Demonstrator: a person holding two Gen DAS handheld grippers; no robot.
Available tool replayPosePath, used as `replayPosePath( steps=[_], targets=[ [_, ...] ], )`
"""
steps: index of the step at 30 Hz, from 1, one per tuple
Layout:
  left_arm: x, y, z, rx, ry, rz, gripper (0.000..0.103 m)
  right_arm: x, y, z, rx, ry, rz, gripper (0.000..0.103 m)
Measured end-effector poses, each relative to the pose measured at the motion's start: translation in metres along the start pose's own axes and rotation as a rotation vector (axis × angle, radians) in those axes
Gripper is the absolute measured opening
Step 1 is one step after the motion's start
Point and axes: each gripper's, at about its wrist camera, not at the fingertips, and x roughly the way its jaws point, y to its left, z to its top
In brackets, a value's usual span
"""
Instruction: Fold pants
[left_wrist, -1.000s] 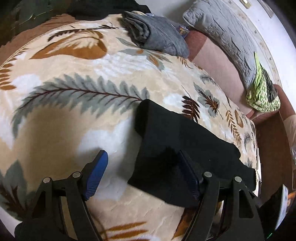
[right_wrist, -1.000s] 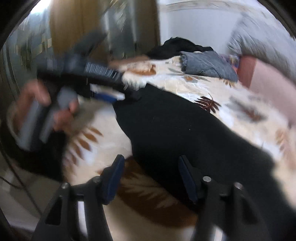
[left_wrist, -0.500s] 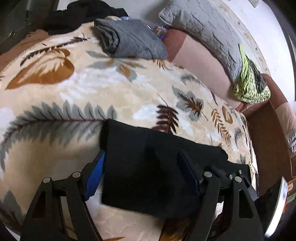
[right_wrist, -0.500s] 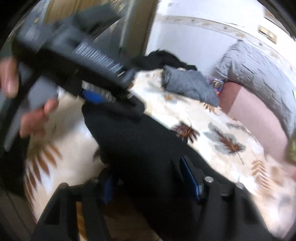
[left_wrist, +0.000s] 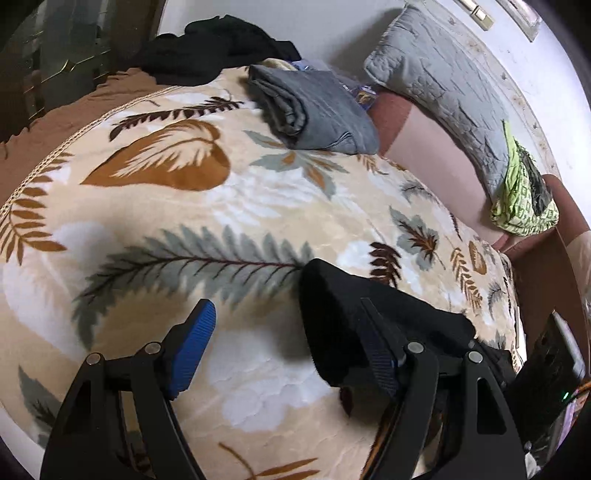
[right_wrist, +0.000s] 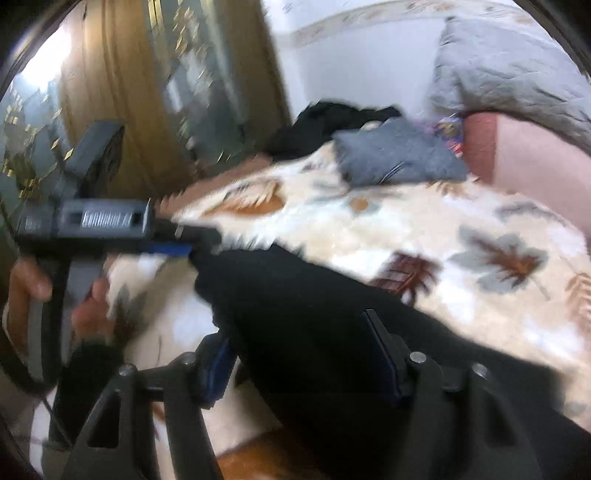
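Note:
The black pants (left_wrist: 354, 317) lie folded in a narrow stack on the leaf-print blanket (left_wrist: 207, 206), at the lower right of the left wrist view. My left gripper (left_wrist: 284, 350) is open; its right finger lies against the pants' near end and its left finger is over bare blanket. In the blurred right wrist view the pants (right_wrist: 317, 317) fill the lower middle. My right gripper (right_wrist: 303, 362) is open, with the pants' edge between its fingers. The left gripper (right_wrist: 177, 243) shows there at the pants' far corner.
A folded grey garment (left_wrist: 310, 110) lies at the blanket's far edge, with a dark heap of clothes (left_wrist: 214, 55) behind it. A grey quilted pillow (left_wrist: 443, 85) and a green patterned bag (left_wrist: 524, 199) lie on the pink sheet at the right. A wooden wardrobe (right_wrist: 122, 96) stands left.
The left gripper has shifted left, so the pants now sit at its right finger instead of between both. The right wrist view has swung; the pants still lie between its fingers.

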Motion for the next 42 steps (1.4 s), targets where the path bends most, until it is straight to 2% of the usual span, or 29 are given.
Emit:
replayPosePath(
  steps=[3, 6, 9, 13, 14, 15, 16, 18, 21, 25, 28, 29, 30, 31, 42],
  targets=[
    [-0.002, 0.002, -0.002, -0.012, 0.001, -0.019, 0.077, 0.009, 0.011, -0.013, -0.018, 0.079, 0.06, 0.067],
    [-0.004, 0.0, -0.004, 0.008, 0.001, -0.018, 0.077, -0.007, 0.023, -0.02, -0.048, 0.072, 0.161, 0.067],
    [0.002, -0.006, -0.008, 0.032, 0.025, -0.023, 0.077, -0.015, 0.031, -0.014, -0.092, 0.022, 0.091, 0.068],
    [0.017, -0.013, -0.018, 0.042, 0.063, -0.024, 0.077, 0.008, 0.036, -0.009, -0.129, 0.072, 0.048, 0.065],
    [0.021, -0.015, -0.02, 0.048, 0.074, -0.02, 0.077, 0.017, 0.037, -0.011, -0.145, 0.089, 0.022, 0.041],
    [0.024, -0.017, -0.022, 0.056, 0.085, -0.013, 0.077, 0.022, 0.037, -0.014, -0.15, 0.105, -0.008, 0.022],
    [0.027, -0.019, -0.024, 0.066, 0.094, 0.002, 0.077, 0.023, 0.034, -0.015, -0.133, 0.106, -0.007, 0.013],
    [0.025, -0.022, -0.026, 0.083, 0.088, 0.023, 0.077, 0.013, 0.032, -0.012, -0.095, 0.073, 0.038, 0.005],
    [0.016, -0.025, -0.024, 0.095, 0.051, 0.024, 0.077, 0.003, 0.033, -0.011, -0.092, 0.058, 0.057, 0.005],
    [0.018, -0.027, -0.023, 0.083, 0.047, 0.017, 0.077, 0.021, 0.029, -0.019, -0.042, 0.103, 0.071, 0.005],
    [0.026, -0.034, -0.029, 0.107, 0.052, 0.054, 0.077, 0.018, 0.025, -0.02, 0.009, 0.101, 0.087, 0.012],
    [0.027, -0.037, -0.031, 0.124, 0.049, 0.075, 0.077, 0.016, 0.023, -0.019, 0.022, 0.102, 0.093, 0.025],
    [0.028, -0.039, -0.032, 0.135, 0.046, 0.087, 0.077, 0.01, 0.021, -0.018, 0.036, 0.098, 0.104, 0.032],
    [0.028, -0.04, -0.034, 0.141, 0.044, 0.094, 0.077, 0.002, 0.019, -0.017, 0.041, 0.082, 0.097, 0.037],
    [0.016, -0.066, -0.038, 0.186, -0.004, 0.081, 0.077, -0.034, -0.024, -0.027, 0.152, 0.047, -0.092, 0.037]
  ],
)
